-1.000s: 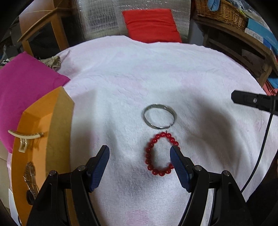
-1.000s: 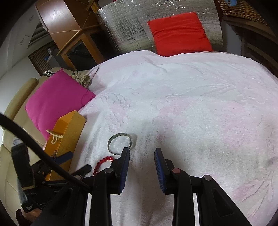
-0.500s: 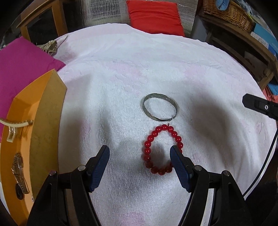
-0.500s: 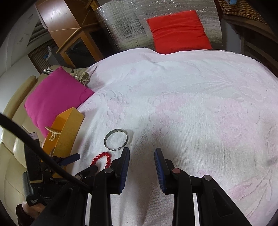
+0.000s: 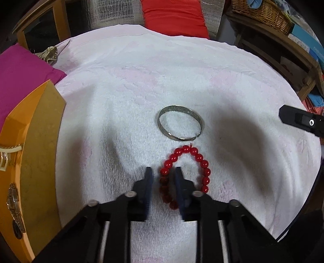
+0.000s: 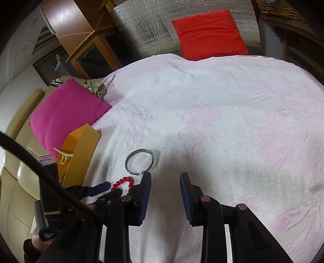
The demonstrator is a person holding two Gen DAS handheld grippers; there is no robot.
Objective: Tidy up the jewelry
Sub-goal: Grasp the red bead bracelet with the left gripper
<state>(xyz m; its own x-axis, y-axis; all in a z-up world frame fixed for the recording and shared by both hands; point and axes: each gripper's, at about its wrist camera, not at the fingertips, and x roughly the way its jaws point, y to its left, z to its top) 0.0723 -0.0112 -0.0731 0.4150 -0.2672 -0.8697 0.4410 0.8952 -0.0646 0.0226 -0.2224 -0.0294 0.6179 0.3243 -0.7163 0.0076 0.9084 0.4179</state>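
A red bead bracelet [image 5: 194, 163] lies on the white towel [image 5: 141, 85]. My left gripper [image 5: 163, 178] has its jaws closed around the bracelet's left side, with beads between the blue pads. A silver bangle [image 5: 180, 125] lies just beyond the bracelet, apart from the gripper. An orange jewelry box [image 5: 30, 153] stands at the left and holds a cream hair clip [image 5: 8, 155] and a watch [image 5: 14, 204]. In the right wrist view, my right gripper [image 6: 165, 180] is open and empty above the towel, just right of the bangle [image 6: 139, 161] and the bracelet [image 6: 123, 183].
A magenta cushion [image 5: 22, 68] lies at the far left and a red cushion [image 5: 174, 18] at the back. A wicker basket [image 5: 261, 12] and shelves stand at the back right. The right gripper's body [image 5: 299, 119] shows at the right edge.
My left gripper has closed from wide open onto the left side of the red bead bracelet. My right gripper has stayed open, and its view has shifted slightly.
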